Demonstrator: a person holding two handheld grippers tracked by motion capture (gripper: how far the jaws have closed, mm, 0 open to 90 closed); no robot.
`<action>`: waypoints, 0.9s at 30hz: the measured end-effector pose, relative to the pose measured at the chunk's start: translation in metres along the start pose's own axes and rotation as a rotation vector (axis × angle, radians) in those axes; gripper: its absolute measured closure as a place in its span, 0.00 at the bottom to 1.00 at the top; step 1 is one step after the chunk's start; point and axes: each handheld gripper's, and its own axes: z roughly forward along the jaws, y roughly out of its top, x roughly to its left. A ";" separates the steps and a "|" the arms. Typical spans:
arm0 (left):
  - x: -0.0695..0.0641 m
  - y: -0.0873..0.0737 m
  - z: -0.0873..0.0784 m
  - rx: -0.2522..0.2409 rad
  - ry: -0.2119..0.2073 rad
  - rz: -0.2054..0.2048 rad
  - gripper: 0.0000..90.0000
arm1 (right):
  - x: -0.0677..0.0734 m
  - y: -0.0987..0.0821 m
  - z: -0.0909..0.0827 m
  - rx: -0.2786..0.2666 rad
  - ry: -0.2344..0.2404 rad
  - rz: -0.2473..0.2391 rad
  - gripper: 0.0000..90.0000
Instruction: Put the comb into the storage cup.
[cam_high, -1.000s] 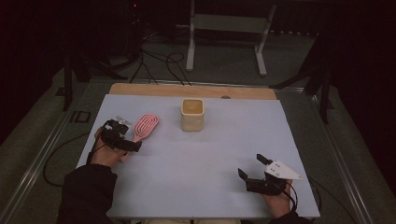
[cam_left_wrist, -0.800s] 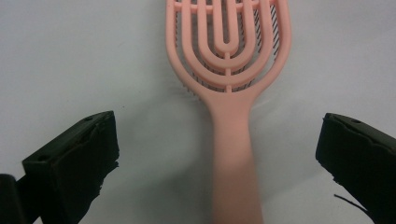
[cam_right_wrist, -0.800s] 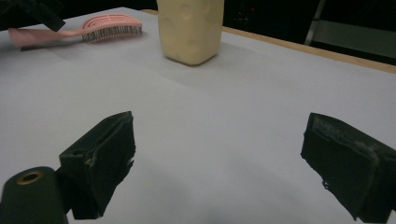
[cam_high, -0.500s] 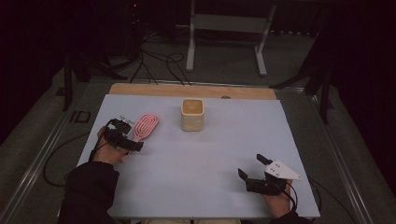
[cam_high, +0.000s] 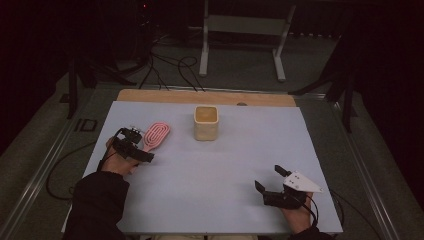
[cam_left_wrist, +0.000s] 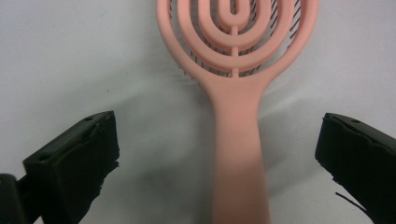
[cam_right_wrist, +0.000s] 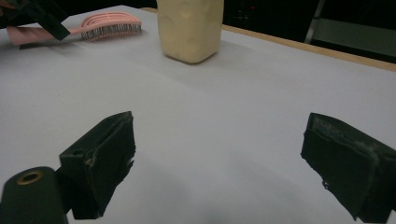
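A pink hairbrush lies bristles down on the left of the white table. In the left gripper view its handle runs down between my two black jaws, which stand wide apart on either side without touching it. My left gripper is open over the handle. A cream square cup stands upright at the table's middle back. My right gripper is open near the front right with nothing between its jaws. The right gripper view looks toward the cup and the brush.
The white table top has a wooden strip along its far edge. Beyond it, cables and a metal stand are on the dark floor.
My left gripper has crept slightly along the brush handle. The right gripper has not moved.
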 end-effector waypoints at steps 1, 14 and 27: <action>0.000 0.000 0.001 0.005 0.004 -0.002 0.02 | 0.000 0.000 0.000 0.000 0.000 -0.001 0.11; 0.001 0.008 0.007 0.081 0.000 -0.001 0.27 | 0.000 0.000 0.001 0.004 0.000 -0.002 0.11; 0.002 0.020 0.010 0.134 -0.059 0.007 0.52 | 0.000 0.000 0.001 0.009 -0.002 -0.004 0.11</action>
